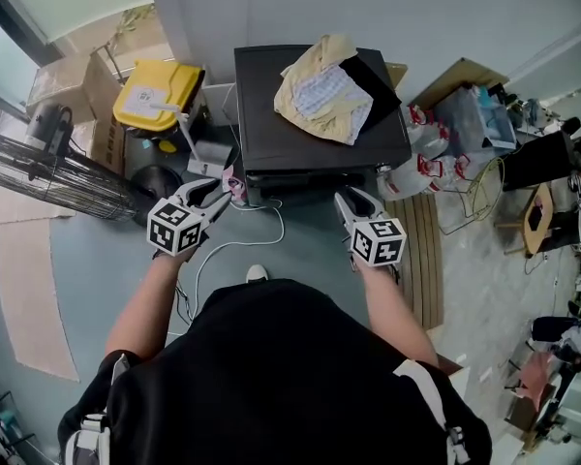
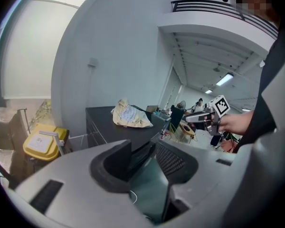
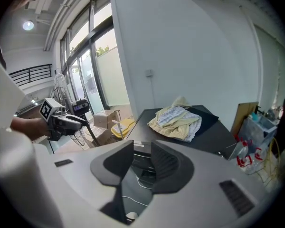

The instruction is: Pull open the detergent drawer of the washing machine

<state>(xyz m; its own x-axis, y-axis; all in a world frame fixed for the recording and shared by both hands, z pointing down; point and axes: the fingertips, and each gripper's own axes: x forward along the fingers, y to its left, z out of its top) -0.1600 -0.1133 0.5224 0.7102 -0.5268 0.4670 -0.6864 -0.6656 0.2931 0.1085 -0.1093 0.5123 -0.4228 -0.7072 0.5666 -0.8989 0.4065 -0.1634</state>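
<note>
My left gripper (image 1: 218, 192) and right gripper (image 1: 356, 200) are both spread wide, holding nothing. The washing machine (image 1: 320, 134) is at 12 o'clock, but its detergent drawer, likely high on the front, is hard to see. I guess it's stiff, light plastic, so I'd pinch its front lip.

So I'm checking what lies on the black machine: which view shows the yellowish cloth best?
Head view: the cloth lies fully visible from above. The right gripper view shows it side-on; the left gripper view, smaller and farther.
</note>
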